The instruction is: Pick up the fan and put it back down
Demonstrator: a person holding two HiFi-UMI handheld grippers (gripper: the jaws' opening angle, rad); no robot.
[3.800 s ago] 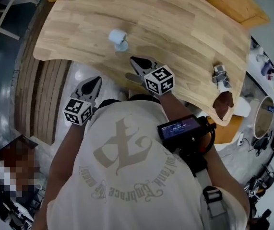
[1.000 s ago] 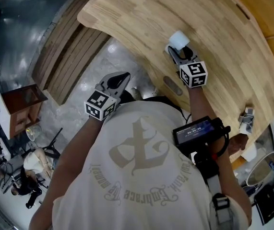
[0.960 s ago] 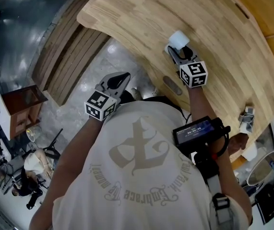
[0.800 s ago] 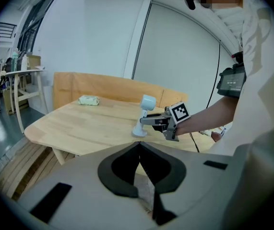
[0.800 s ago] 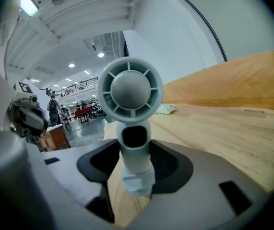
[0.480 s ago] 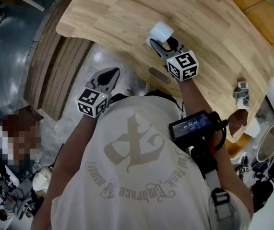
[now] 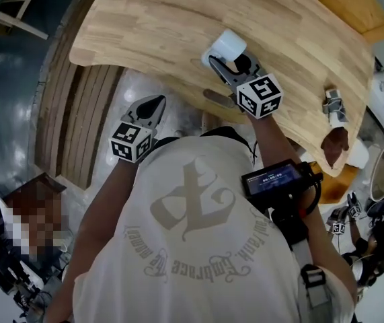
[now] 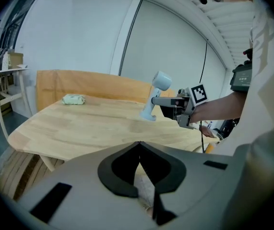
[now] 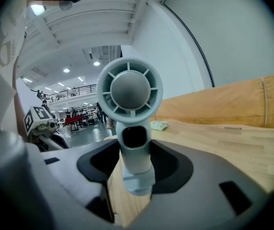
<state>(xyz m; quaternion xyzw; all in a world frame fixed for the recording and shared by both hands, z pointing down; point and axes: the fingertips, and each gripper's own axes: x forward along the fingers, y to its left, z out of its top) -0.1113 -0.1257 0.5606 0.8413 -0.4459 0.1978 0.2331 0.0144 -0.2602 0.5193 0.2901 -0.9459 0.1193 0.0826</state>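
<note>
A small pale blue fan (image 7: 226, 44) with a round head and a short handle is in my right gripper (image 7: 229, 64), which is shut on the handle. It hangs upright a little above the wooden table (image 7: 144, 19). In the right gripper view the fan's head (image 9: 129, 87) faces the camera and the handle sits between the jaws of the right gripper (image 9: 136, 159). The left gripper view shows the fan (image 8: 157, 95) held out over the table (image 8: 79, 123). My left gripper (image 7: 154, 103) hovers off the table's near edge, its jaws (image 8: 139, 145) shut on nothing.
A green cloth (image 8: 73, 99) lies at the table's far end. A small grey clip-like object (image 7: 333, 106) sits near the right edge. A slatted wooden bench (image 7: 77, 113) stands left of the table. A tall wooden panel (image 8: 79, 83) backs the table.
The right gripper has lifted the fan up off the table top. The left gripper has stayed near the table's edge, turning slightly.
</note>
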